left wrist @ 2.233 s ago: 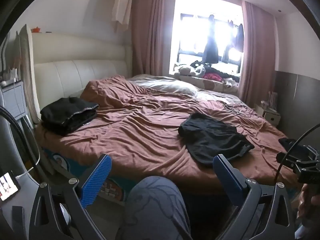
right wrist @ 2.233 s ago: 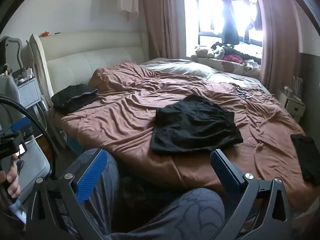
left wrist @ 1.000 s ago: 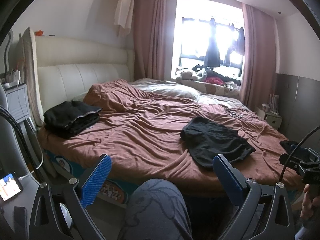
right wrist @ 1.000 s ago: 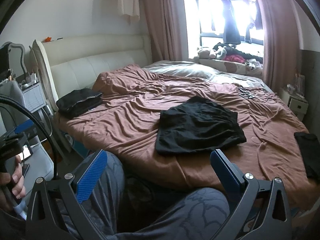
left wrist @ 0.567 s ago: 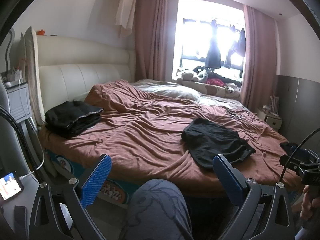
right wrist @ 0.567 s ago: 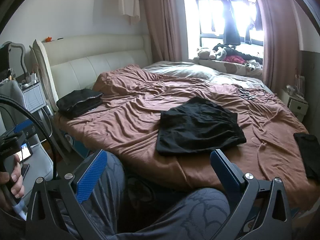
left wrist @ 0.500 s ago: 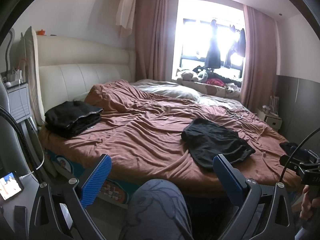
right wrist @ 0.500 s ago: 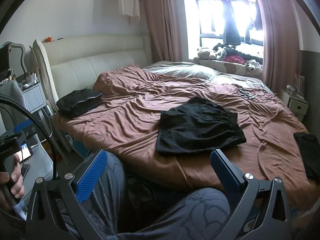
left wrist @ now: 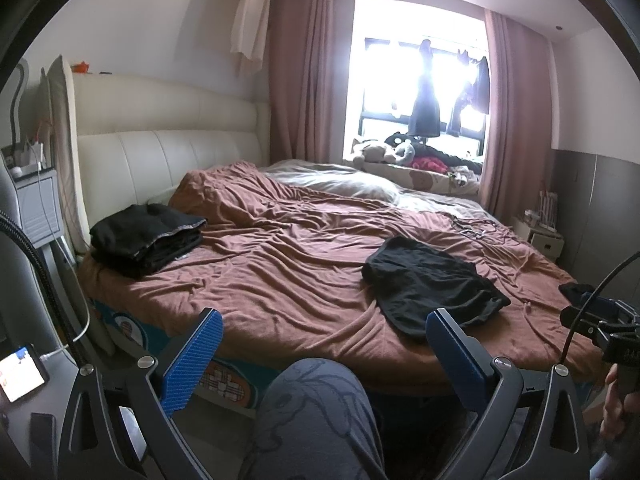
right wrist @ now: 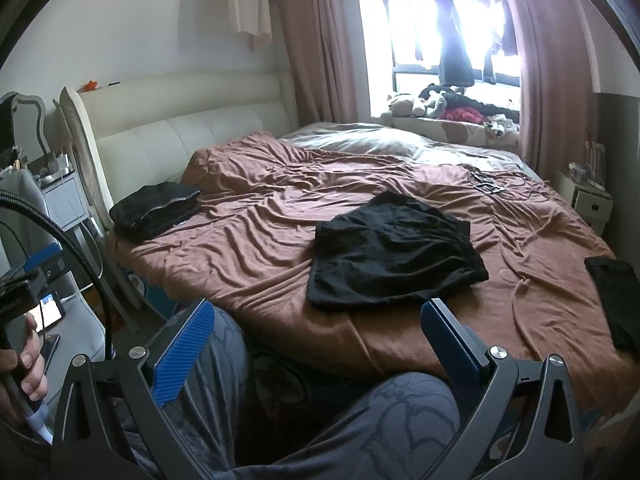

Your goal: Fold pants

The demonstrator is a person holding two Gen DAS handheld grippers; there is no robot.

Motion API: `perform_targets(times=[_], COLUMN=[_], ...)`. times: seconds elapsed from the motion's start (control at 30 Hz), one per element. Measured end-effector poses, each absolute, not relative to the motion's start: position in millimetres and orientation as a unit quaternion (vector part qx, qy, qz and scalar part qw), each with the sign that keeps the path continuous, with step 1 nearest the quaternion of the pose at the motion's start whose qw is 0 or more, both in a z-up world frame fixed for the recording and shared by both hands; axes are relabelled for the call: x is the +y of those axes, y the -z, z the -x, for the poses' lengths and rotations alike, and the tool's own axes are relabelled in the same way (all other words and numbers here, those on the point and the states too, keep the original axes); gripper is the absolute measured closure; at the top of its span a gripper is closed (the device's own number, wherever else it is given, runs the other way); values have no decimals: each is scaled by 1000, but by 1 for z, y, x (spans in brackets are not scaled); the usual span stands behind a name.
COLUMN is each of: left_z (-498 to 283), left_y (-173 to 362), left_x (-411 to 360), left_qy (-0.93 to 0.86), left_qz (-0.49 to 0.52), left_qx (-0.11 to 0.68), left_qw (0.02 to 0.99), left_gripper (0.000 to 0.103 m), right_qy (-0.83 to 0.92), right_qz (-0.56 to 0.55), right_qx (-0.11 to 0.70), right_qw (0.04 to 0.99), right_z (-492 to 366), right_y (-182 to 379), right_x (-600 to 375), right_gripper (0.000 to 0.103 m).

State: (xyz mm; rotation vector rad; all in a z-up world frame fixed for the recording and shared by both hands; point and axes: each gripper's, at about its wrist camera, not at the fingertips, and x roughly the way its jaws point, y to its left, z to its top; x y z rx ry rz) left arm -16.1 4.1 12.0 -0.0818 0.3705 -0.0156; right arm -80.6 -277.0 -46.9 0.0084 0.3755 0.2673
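Both wrist views slightly raised, tilted upward.

I am seeing matt black cloth pants [right wrist: 394, 250] lying on the wrinkled, soft brown bed sheet [right wrist: 256, 248]. My hand-held gripper [right wrist: 316, 346] is showing ribbed blue pads [right wrist: 182, 354] and matt dark plastic.

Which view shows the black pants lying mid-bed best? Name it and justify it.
The right wrist view: the black pants lie near the centre, large, with the whole outline visible. In the left wrist view the black pants sit farther right, look smaller, and their near edge comes close to the left gripper's right finger.
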Motion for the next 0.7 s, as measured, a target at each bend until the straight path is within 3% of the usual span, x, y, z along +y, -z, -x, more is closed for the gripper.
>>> perform_targets(times=[0.7], left_z=[-25], left_y=[-14], left_x=[1], left_qy=[32], left_qz=[49], left_qx=[209], left_qw=[976], left_gripper=[1], right_qy=[-131], right_qz=[-54], right_qx=[215], right_qw=[966], right_z=[46], right_y=[41], right_x=[-291], right_gripper=[0])
